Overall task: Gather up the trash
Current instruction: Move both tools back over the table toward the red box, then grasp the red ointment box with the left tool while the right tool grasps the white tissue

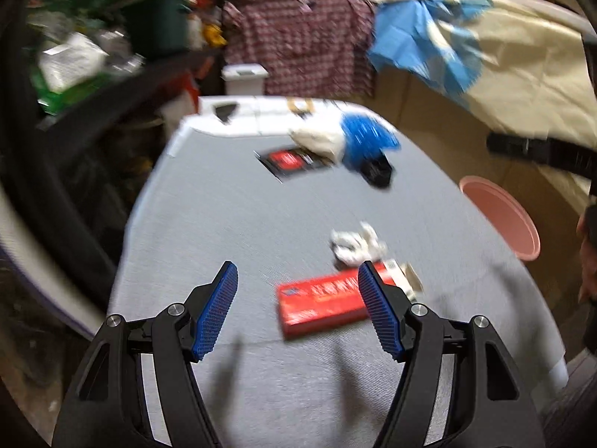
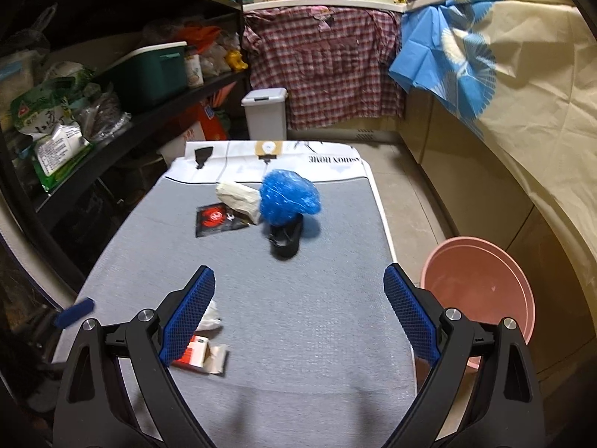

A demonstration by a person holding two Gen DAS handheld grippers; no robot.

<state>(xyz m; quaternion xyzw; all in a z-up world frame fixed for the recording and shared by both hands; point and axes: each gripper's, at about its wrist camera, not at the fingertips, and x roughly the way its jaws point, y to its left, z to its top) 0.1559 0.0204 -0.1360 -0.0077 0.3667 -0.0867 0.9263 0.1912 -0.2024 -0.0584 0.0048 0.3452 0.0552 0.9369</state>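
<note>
Trash lies on a grey mat (image 1: 224, 224) (image 2: 317, 317). A red carton (image 1: 321, 306) (image 2: 194, 354) lies flat near the front, with a crumpled white tissue (image 1: 354, 246) (image 2: 212, 317) just behind it. Farther back sit a black packet with a red logo (image 1: 291, 160) (image 2: 218, 218), a beige crumpled paper (image 1: 317, 140) (image 2: 240, 196), a blue plastic bag (image 1: 367, 140) (image 2: 289, 196) and a black object (image 1: 378, 173) (image 2: 285, 240) under it. My left gripper (image 1: 298, 280) is open above the carton. My right gripper (image 2: 298, 287) is open over bare mat, holding nothing.
A pink basin (image 1: 502, 216) (image 2: 481, 295) stands on the floor right of the mat. A small white lidded bin (image 1: 244, 78) (image 2: 265, 112) is beyond the far end. Dark shelves (image 2: 123, 86) with bags and a green box line the left; draped cabinets (image 2: 522, 112) line the right.
</note>
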